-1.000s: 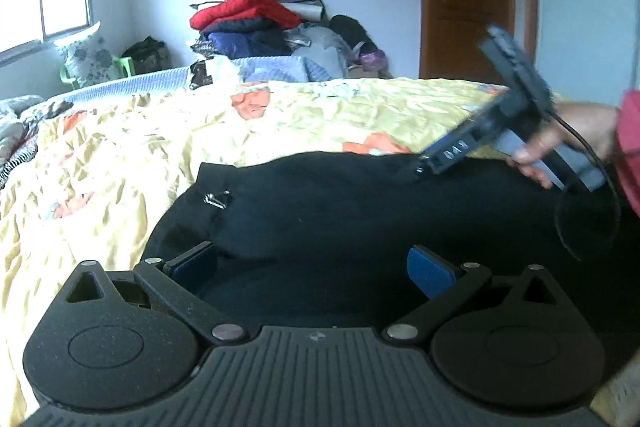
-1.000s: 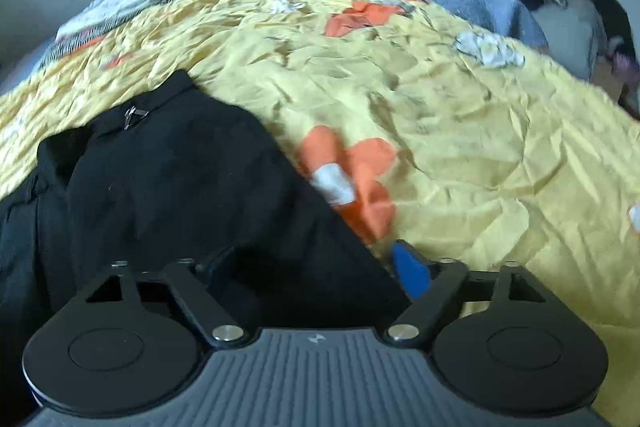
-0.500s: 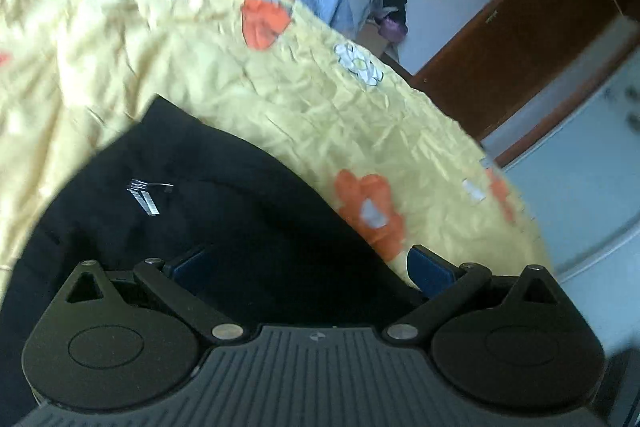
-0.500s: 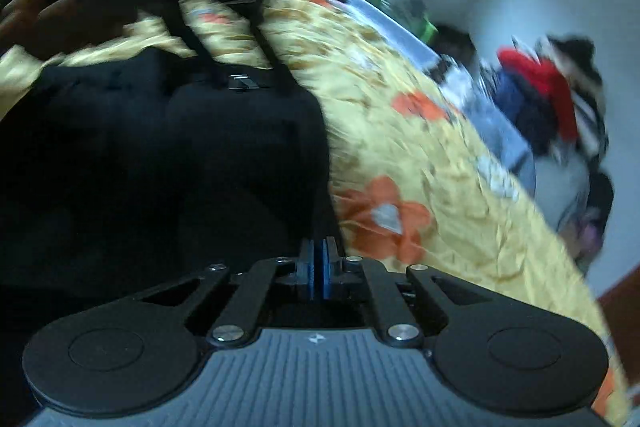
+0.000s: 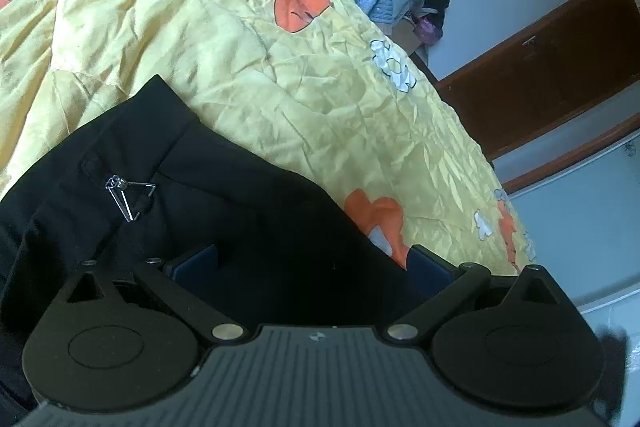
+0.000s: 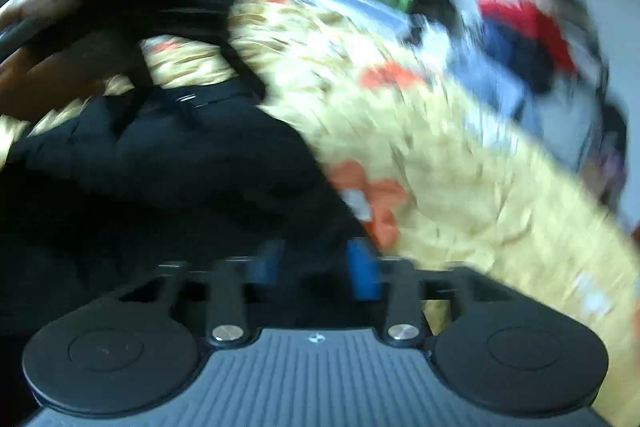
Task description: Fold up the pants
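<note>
**Q:** Where do the pants lie?

**A:** The black pants (image 5: 224,211) spread across the lower left of the left wrist frame, on a bed with a yellow flowered quilt (image 5: 248,75); a metal clasp (image 5: 124,193) glints at the waistband.

**Q:** And the tools?

**A:** The left tool (image 5: 312,263) hangs over the dark cloth, fingers wide apart, gripping nothing. The right tool (image 6: 316,267), badly blurred, shows blue pads (image 6: 362,269) parted with a gap between them, at the pants' edge.
</note>
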`<state>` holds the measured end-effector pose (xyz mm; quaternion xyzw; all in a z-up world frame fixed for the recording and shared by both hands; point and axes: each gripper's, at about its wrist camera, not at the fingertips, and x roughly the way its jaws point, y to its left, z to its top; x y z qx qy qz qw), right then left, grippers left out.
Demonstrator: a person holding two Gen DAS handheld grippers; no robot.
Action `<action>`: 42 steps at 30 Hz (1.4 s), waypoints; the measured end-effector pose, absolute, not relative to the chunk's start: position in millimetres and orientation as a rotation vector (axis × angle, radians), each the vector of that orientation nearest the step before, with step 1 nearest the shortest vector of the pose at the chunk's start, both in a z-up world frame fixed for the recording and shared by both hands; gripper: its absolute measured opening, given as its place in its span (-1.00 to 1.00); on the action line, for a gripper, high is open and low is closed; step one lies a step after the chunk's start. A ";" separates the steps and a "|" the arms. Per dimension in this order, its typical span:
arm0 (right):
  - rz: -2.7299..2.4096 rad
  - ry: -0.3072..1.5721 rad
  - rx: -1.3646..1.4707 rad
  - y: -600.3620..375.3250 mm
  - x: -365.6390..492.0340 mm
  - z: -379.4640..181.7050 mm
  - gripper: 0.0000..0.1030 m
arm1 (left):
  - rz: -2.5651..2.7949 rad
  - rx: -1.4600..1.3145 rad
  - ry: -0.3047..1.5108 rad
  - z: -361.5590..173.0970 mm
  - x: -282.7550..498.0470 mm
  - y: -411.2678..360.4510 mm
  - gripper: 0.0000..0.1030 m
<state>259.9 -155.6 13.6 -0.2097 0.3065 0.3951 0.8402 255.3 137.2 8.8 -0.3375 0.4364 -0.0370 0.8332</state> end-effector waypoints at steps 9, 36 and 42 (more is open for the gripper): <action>0.895 0.748 -0.299 -157.6 303.1 -10.6 -0.90 | -0.057 -0.708 0.953 7.8 271.3 146.8 0.98; 0.922 0.562 -0.476 -156.0 262.3 9.1 0.51 | -0.100 -0.798 0.929 11.5 268.8 143.3 0.74; 1.060 0.834 -0.207 -161.7 338.1 -20.4 0.53 | -0.085 -0.764 0.951 16.7 276.6 150.7 0.78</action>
